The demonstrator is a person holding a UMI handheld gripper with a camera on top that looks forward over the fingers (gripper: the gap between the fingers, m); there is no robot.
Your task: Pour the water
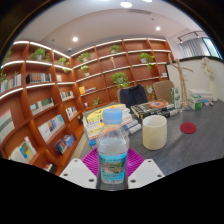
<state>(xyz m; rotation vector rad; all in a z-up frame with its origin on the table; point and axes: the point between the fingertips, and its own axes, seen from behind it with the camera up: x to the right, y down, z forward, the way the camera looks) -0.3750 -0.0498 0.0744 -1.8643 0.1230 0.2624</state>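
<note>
Water bottle [113, 152] pinched upright in gripper [113, 172], cream cup [154, 132] just beyond on table [195, 135]

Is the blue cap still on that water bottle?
Yes, the water bottle, standing upright between the gripper's fingers, has its blue cap seated on top, with the cream cup beside it.

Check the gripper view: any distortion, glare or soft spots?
Gripper view: strong fisheye, shelves bow outward; ceiling lights blow out white; bottle between the tongs is fairly sharp, label text unreadable; cup clear, evenly lit; books behind go soft.
</note>
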